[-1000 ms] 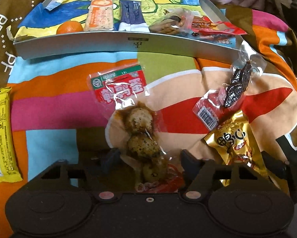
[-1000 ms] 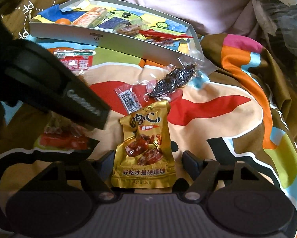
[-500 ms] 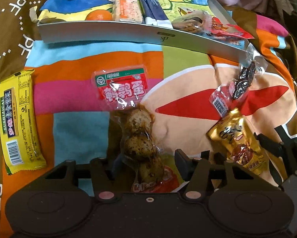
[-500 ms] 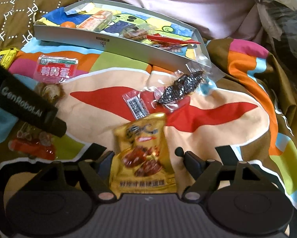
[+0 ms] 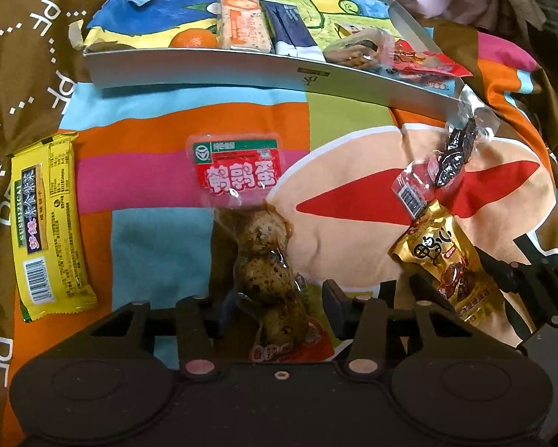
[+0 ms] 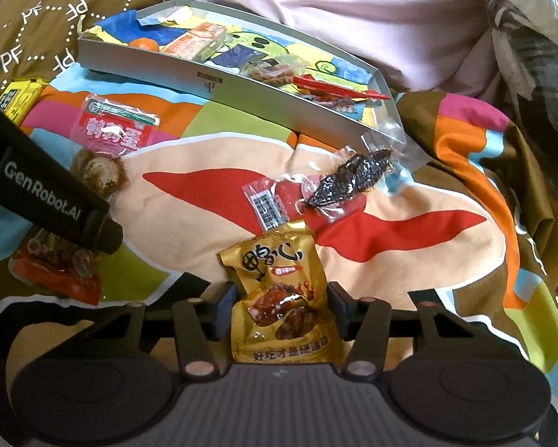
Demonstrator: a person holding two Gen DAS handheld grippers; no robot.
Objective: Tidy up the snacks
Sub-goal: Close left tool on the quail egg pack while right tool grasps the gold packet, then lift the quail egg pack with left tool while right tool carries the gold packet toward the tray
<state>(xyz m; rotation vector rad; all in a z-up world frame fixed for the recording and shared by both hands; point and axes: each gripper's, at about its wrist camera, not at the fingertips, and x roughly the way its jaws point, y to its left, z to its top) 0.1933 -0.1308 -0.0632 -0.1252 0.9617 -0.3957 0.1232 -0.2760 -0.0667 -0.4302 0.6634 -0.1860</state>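
Note:
A grey tray (image 5: 241,70) (image 6: 241,93) holding several snacks lies at the far side of a colourful blanket. My left gripper (image 5: 275,305) is open, its fingers on either side of a clear quail egg packet (image 5: 264,260) with a red label. My right gripper (image 6: 282,301) is open around the lower part of a gold snack packet (image 6: 282,298), also seen at the right of the left wrist view (image 5: 442,260). The quail egg packet shows at the left in the right wrist view (image 6: 107,138), partly behind the left gripper.
A yellow bar packet (image 5: 48,223) lies at the left on the blanket. A clear packet with a dark snack (image 6: 338,186) lies between the gold packet and the tray. A pink cloth (image 6: 353,11) is behind the tray.
Both grippers have risen and drawn back a little, so more of the blanket and the yellow bar show. The fingers of both stay apart around their packets.

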